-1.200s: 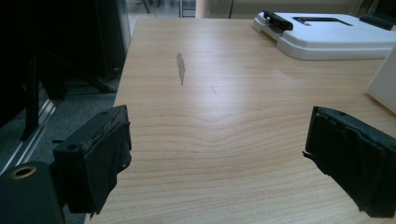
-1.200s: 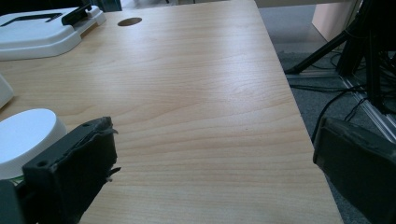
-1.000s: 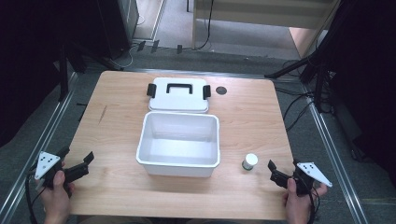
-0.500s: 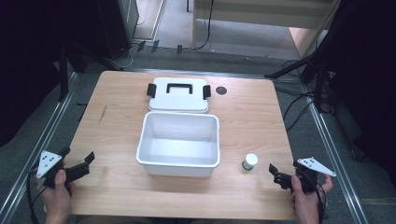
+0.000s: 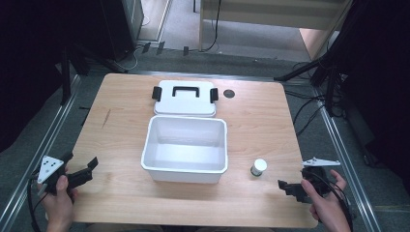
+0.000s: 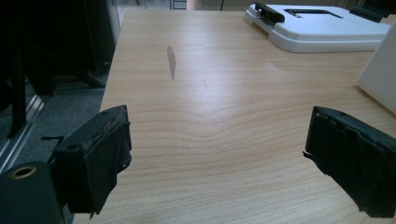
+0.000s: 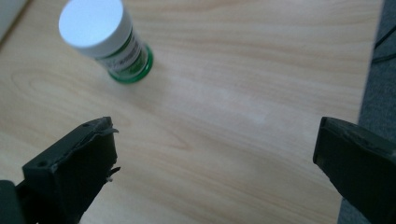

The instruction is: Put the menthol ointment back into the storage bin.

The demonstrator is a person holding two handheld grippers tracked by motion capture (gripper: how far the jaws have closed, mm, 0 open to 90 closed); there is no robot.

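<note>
Since a second ago, the right hand-held gripper (image 5: 286,186) has drawn back toward the near edge of the surface (image 5: 121,101), while the left hand-held gripper (image 5: 82,169) has hardly shifted. Both hold their jaws spread wide with nothing between them. A small white-capped bottle (image 5: 258,167) stands upright just right of the open white bin (image 5: 185,148), ahead and left of the right hand-held gripper, near but apart.

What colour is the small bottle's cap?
White, on the small bottle; clearest in the right gripper view.
</note>
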